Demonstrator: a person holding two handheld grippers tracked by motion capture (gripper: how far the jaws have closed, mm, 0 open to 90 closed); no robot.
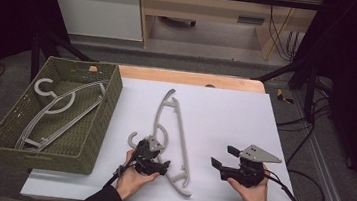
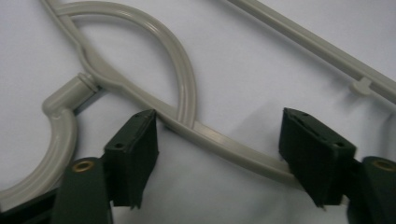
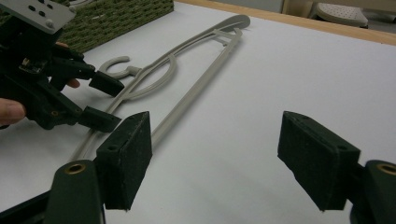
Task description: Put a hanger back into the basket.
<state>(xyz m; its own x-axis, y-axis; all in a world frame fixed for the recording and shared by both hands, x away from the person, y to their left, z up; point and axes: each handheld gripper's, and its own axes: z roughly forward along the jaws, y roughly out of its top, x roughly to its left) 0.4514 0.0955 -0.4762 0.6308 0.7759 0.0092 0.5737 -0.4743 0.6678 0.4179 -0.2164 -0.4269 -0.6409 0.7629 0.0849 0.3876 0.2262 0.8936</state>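
Grey plastic hanger (image 1: 170, 135) lies flat on the white table (image 1: 235, 116), at three o'clock from the green woven basket (image 1: 89, 136). Left claw (image 2: 219, 156) stands part open, straddling the hanger's shoulder bar beside the hook, pads not pressing it. Right claw (image 3: 229, 154), at three o'clock from the hanger, gapes empty over bare table.

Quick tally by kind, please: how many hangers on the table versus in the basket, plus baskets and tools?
Grey hangers on the white table: 1
Grey hangers in the basket: at least 2, stacked, exact number unclear
Green woven baskets: 1
Tools: 2, left tool and right tool
Total: at least 6
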